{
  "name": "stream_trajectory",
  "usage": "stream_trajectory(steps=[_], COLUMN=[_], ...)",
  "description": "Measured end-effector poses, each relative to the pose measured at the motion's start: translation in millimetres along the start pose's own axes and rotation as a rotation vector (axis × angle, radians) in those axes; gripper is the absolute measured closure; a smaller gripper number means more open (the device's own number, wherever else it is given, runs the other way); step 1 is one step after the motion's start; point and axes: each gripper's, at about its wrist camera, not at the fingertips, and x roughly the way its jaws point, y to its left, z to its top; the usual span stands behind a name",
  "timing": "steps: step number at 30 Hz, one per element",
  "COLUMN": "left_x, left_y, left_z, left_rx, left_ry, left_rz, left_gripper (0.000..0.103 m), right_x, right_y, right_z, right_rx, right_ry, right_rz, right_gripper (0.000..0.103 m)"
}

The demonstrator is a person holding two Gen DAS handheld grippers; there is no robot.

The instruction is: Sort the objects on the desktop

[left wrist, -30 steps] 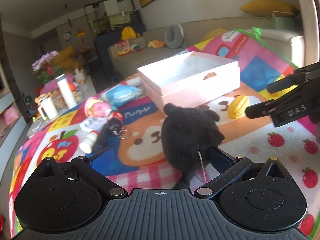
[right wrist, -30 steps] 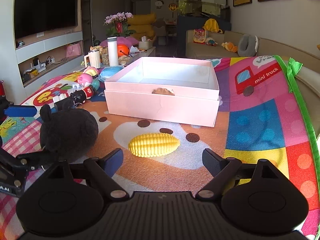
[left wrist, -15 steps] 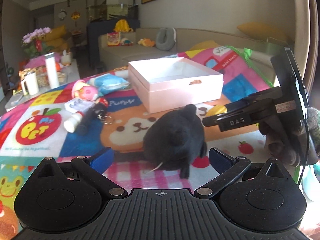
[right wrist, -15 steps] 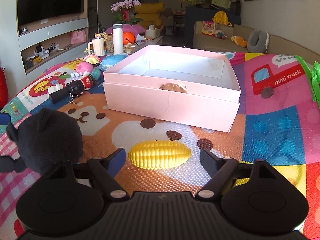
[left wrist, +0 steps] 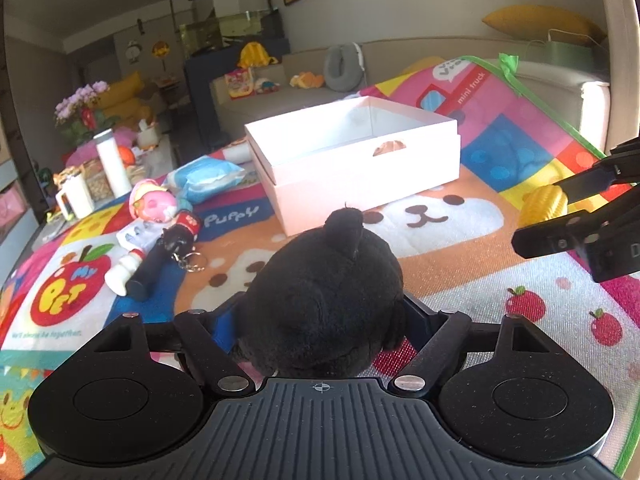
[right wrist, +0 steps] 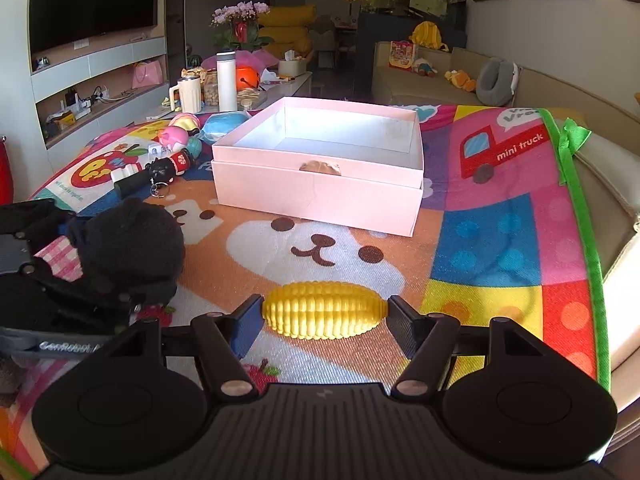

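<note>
A black plush toy (left wrist: 320,280) fills the gap of my left gripper (left wrist: 322,304). Its jaws are closing, and both pads press into the toy's sides. From the right wrist view the same plush (right wrist: 128,240) sits at the left, in that gripper's fingers. A yellow toy corn (right wrist: 324,308) lies crosswise on the play mat. My right gripper (right wrist: 325,314) is shut on it, one pad at each end. In the left wrist view the corn (left wrist: 544,204) shows between the right gripper's (left wrist: 538,216) fingers. Beyond both stands an open pink box (right wrist: 316,196) with nothing in it.
Left of the box (left wrist: 360,184) lie a pink-headed doll (left wrist: 154,206), a black keychain figure (left wrist: 164,256) and a blue packet (left wrist: 208,176). The mat's green edge (right wrist: 580,220) runs along the right, with a sofa beside it. A low table with cups stands at the far left.
The left gripper came forward around the black plush and its jaws narrowed onto it. The right gripper moved up to the corn and closed on its two ends.
</note>
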Motion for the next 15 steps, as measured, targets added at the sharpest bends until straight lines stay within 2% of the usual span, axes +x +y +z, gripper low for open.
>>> stream_trajectory(steps=[2, 5, 8, 11, 15], left_x=[-7.5, -28.8, -57.1, -80.5, -89.8], left_y=[-2.0, -6.7, -11.9, -13.8, -14.0], left_z=[-0.9, 1.3, 12.3, 29.6, 52.2], left_rx=[0.007, 0.023, 0.059, 0.082, 0.109], left_ry=[0.005, -0.017, -0.090, -0.173, -0.255], left_rz=[-0.008, -0.059, -0.078, -0.067, -0.033], left_gripper=[0.022, 0.022, 0.022, 0.021, 0.020], right_x=[-11.7, -30.8, -50.6, -70.0, -88.4], right_y=[3.0, 7.8, 9.5, 10.7, 7.5], right_z=[-2.3, -3.2, -0.2, 6.5, 19.6], right_rx=[-0.011, -0.022, -0.024, -0.032, -0.034], right_ry=[-0.008, -0.044, -0.081, -0.130, -0.177], right_rz=[0.001, -0.013, -0.010, -0.009, -0.008], right_gripper=[0.036, 0.036, 0.036, 0.036, 0.036])
